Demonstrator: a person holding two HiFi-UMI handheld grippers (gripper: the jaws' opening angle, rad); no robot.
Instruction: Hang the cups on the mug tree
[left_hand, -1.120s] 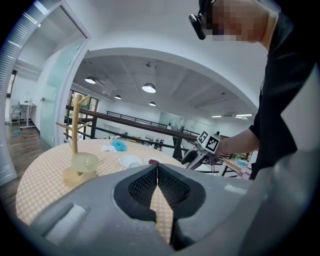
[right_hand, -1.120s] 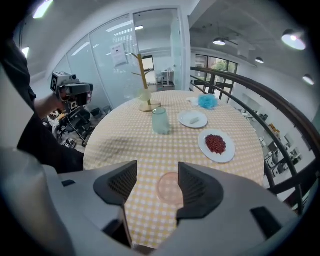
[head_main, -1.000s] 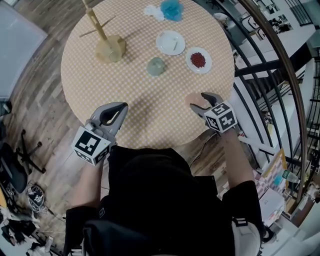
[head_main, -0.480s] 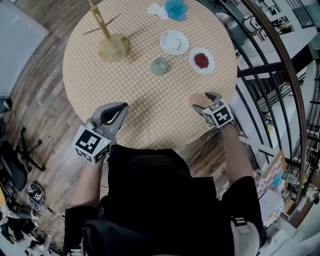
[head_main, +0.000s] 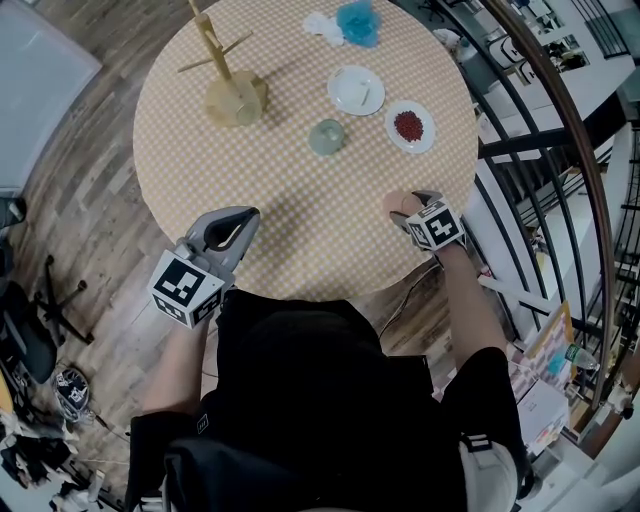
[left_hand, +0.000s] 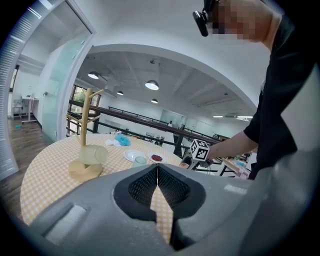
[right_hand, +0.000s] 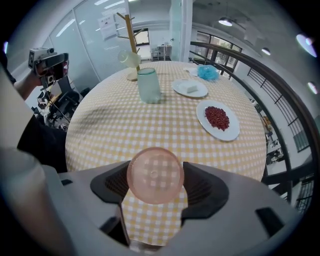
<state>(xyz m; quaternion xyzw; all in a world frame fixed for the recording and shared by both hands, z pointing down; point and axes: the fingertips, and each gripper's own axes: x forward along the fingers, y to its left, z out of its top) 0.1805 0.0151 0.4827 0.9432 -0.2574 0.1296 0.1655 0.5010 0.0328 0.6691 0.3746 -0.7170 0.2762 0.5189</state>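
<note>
A wooden mug tree (head_main: 222, 62) stands at the table's far left, with a pale cup (left_hand: 94, 154) hanging low on it, by its base. A green cup (head_main: 327, 137) stands upside down mid-table. A pink cup (right_hand: 155, 175) stands upside down near the right edge. My right gripper (head_main: 412, 205) points steeply down over it. The jaws have just been closing a little and straddle the cup, with the pads close beside its sides and no visible squeeze. My left gripper (head_main: 230, 228) hovers level at the near left edge, shut and empty.
A white plate (head_main: 356, 89) and a plate of red bits (head_main: 410, 126) lie beyond the green cup. Something blue and fluffy (head_main: 357, 22) sits at the far edge. A curved black railing (head_main: 520, 140) runs close by on the right. The round table (head_main: 300, 220) has a checked cloth.
My right gripper has sunk and tipped down over the pink cup, so its marker cube now hides most of the cup in the head view. The left gripper has stayed put.
</note>
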